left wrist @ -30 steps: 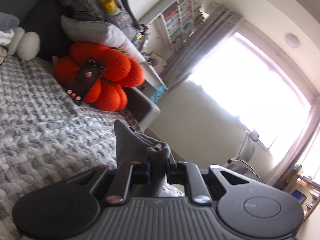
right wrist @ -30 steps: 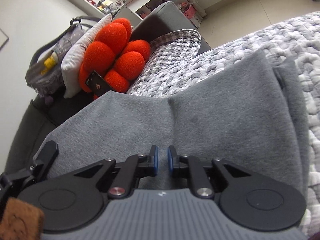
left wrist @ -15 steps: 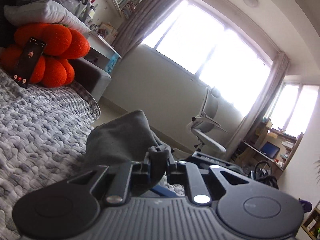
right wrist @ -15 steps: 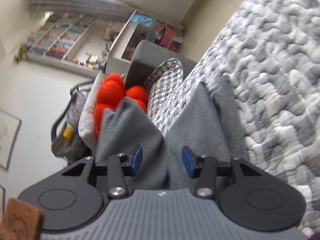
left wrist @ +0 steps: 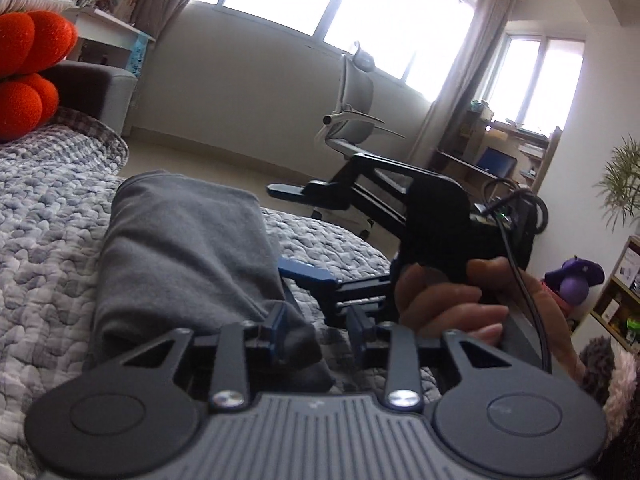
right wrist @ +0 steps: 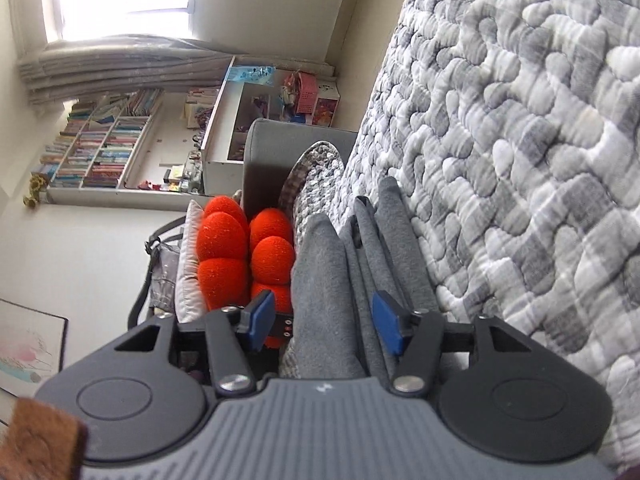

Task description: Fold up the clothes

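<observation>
A grey garment (left wrist: 180, 248) lies folded in layers on the quilted grey bedspread (left wrist: 44, 220). My left gripper (left wrist: 318, 330) is open, with a corner of the garment lying loose between its jaws. The right gripper shows in the left wrist view (left wrist: 308, 276), held in a hand at the garment's right edge. In the right wrist view my right gripper (right wrist: 326, 324) is open, and the garment's stacked layers (right wrist: 324, 292) lie between its blue pads (right wrist: 386, 322), untouched.
An orange flower cushion (right wrist: 244, 252) with a phone on it, a pillow and a bag sit at the sofa's end. An office chair (left wrist: 352, 120) stands on the floor by the windows. Bookshelves (right wrist: 108, 136) line the wall. The bedspread (right wrist: 520, 140) stretches to the right.
Both grippers have opened and let go of the garment. The garment has come down folded onto the bedspread. Both cameras have swung round.
</observation>
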Available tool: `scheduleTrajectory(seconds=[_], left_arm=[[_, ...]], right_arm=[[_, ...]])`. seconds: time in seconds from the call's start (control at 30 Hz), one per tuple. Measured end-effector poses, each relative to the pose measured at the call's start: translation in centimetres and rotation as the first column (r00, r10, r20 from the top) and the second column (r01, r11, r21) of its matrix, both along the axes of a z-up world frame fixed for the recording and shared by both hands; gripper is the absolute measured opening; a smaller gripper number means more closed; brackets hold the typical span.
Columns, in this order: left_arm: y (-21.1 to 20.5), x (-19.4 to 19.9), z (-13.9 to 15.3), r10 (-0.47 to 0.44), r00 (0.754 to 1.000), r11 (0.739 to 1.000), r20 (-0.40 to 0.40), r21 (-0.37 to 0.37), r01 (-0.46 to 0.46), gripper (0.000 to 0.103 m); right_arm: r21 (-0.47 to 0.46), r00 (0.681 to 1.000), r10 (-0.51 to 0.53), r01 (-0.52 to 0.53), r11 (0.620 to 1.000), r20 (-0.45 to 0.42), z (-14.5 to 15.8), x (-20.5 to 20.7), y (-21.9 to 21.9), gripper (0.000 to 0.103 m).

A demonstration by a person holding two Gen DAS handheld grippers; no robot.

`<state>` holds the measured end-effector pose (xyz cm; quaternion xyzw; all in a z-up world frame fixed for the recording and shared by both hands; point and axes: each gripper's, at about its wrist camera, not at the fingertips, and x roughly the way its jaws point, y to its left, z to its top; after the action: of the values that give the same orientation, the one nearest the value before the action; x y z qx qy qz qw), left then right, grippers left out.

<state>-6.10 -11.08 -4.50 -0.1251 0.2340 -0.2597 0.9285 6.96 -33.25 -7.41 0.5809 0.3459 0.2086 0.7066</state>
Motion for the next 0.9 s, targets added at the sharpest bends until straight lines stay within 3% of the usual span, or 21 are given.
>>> scheduleTrajectory(seconds=[0.23, 0.37, 0.47, 0.6, 0.63, 0.77, 0.9], left_arm=[[1.8, -1.1, 2.0, -0.045, 0.998, 0.999, 0.032, -0.023, 0.046, 0.047], [3.9, -0.8, 3.2, -0.001, 0.999, 0.997, 0.045, -0.074, 0.005, 0.048], [5.4, 0.0, 3.4, 0.067, 0.996, 0.996, 0.051, -0.068, -0.063, 0.048], [7.0, 1.7, 2.6, 0.162, 0.987, 0.985, 0.012, -0.060, -0.161, 0.047], [7.3, 2.1, 2.4, 0.179, 0.984, 0.982, 0.010, -0.055, -0.179, 0.046], [7.6, 3.6, 2.2, 0.216, 0.976, 0.976, 0.026, -0.017, -0.216, 0.045], [7.7, 4.8, 1.9, 0.185, 0.983, 0.982, 0.009, -0.048, -0.185, 0.039]], right_arm=[[-0.113, 0.999, 0.041, -0.040, 0.993, 0.012, 0.8, 0.0, 0.9, 0.058], [-0.164, 0.997, 0.075, -0.071, 0.984, 0.017, 1.3, -0.1, 1.4, 0.052], [-0.241, 0.994, 0.105, -0.097, 0.966, 0.018, 1.7, -0.3, 2.3, 0.046], [-0.352, 0.991, 0.128, -0.108, 0.930, 0.036, 2.3, -0.5, 4.1, 0.020], [-0.374, 0.990, 0.131, -0.105, 0.922, 0.045, 2.4, -0.5, 4.4, 0.018], [-0.390, 0.988, 0.116, -0.069, 0.918, 0.099, 3.2, -1.0, 4.5, 0.015], [-0.375, 0.987, 0.090, -0.034, 0.926, 0.133, 3.7, -1.3, 3.5, 0.015]])
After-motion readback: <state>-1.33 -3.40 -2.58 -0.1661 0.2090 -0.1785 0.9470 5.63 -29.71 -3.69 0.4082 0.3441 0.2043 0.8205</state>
